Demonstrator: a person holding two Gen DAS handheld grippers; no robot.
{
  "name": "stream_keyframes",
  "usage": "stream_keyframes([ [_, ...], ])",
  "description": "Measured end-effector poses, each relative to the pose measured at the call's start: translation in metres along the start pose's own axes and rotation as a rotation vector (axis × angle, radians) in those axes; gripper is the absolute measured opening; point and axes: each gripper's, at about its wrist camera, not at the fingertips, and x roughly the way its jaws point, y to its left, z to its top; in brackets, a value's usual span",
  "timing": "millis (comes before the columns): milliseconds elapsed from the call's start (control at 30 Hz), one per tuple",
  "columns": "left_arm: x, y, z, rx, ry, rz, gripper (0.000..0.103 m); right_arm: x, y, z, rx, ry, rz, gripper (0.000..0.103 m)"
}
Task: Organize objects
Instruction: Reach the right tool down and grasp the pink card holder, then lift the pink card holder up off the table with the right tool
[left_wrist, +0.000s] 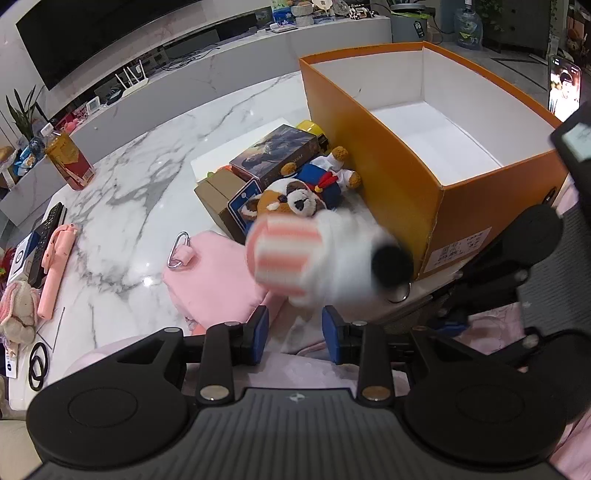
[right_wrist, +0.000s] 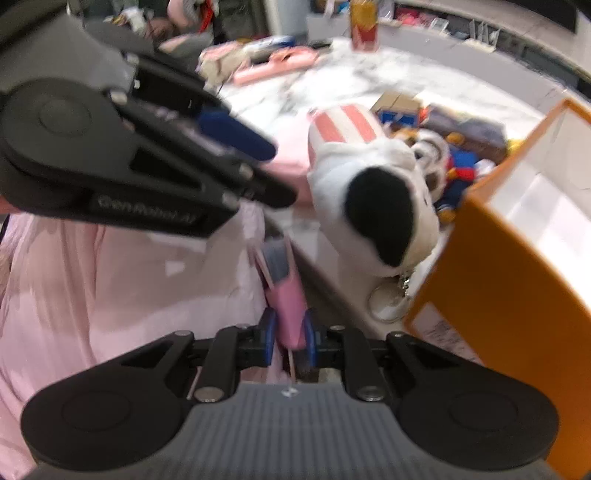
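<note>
A white plush dog (left_wrist: 332, 258) with a black ear and pink-striped hat is blurred, just beyond my left gripper (left_wrist: 295, 338), whose blue pads are apart with nothing between them. It also shows in the right wrist view (right_wrist: 373, 195) beside the orange box (right_wrist: 498, 266). My right gripper (right_wrist: 290, 332) is shut on a pink strap (right_wrist: 288, 295) of the pink bag (left_wrist: 214, 280). The orange box (left_wrist: 391, 155) is open with a white, bare inside. A fox plush (left_wrist: 291, 199) and a blue-suited plush (left_wrist: 325, 177) lie against its side.
On the marble table (left_wrist: 147, 177) lie a dark game box (left_wrist: 277, 151), a cardboard box (left_wrist: 218, 195), a yellow item (left_wrist: 310, 127), a drink bottle (left_wrist: 70, 158), a pink handle (left_wrist: 55, 266) and remotes at the left. A phone (left_wrist: 563, 88) stands at right.
</note>
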Motion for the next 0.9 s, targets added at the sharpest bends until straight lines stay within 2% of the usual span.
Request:
stream_keyframes([
  [67,-0.002,0.002,-0.001,-0.009,-0.003,0.002,0.038,0.005,0.002,0.001,-0.042,-0.011,-0.008,0.019],
  [267,-0.011,0.005,-0.005,-0.016,-0.029,0.014,0.038,0.012,-0.015,0.014,-0.005,-0.009,0.021,0.017],
  [400,-0.014,0.005,-0.005,-0.023,-0.039,0.016,0.038,0.016,-0.008,0.014,0.001,-0.019,-0.009,0.015],
  [633,-0.026,0.009,-0.008,-0.059,-0.07,-0.011,0.039,-0.012,0.006,0.01,0.017,-0.052,-0.077,0.008],
  [667,-0.028,0.011,-0.008,-0.071,-0.071,-0.026,0.039,-0.015,0.007,0.009,0.018,-0.056,-0.093,0.0],
  [800,-0.035,0.014,-0.009,-0.118,-0.08,-0.084,0.039,-0.047,0.009,0.005,0.049,-0.115,-0.127,0.0],
  [900,-0.034,0.011,-0.009,-0.106,-0.081,-0.079,0.04,-0.068,0.008,0.008,0.068,-0.15,-0.147,0.0],
])
